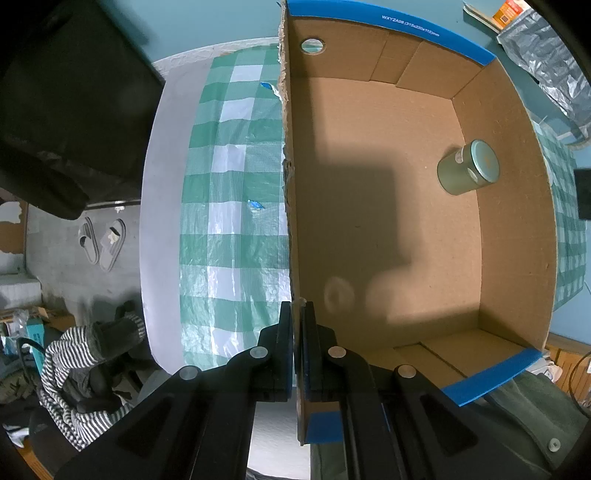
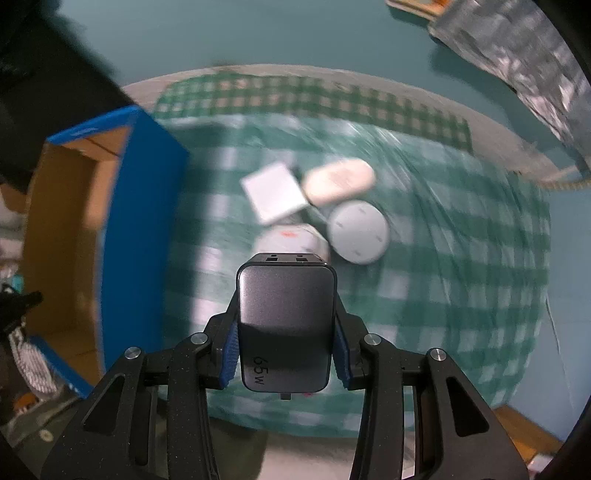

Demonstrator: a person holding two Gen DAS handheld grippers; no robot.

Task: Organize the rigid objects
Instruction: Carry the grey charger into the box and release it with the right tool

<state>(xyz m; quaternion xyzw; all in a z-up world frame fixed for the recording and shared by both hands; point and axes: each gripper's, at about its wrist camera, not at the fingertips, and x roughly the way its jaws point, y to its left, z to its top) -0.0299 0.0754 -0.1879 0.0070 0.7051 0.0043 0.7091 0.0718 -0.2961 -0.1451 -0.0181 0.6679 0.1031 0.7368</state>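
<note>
My cardboard box is nearly bare, with only one small green jar lying at its far right, so I judge the sorting barely begun. My left gripper is pinched tight on the box's left wall, while my right gripper clamps a grey charger block above the checked tablecloth. On the cloth a white square piece, a white oval case and a round white disc lie beyond the box's blue side.

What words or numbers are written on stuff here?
"65w": on the dark grey charger block held in the right gripper.
"WXYZA98", then bracketed sizes too small to read surely: on the blue rim tape of the brown cardboard box.
Orange packet at top right: print too blurred.
</note>
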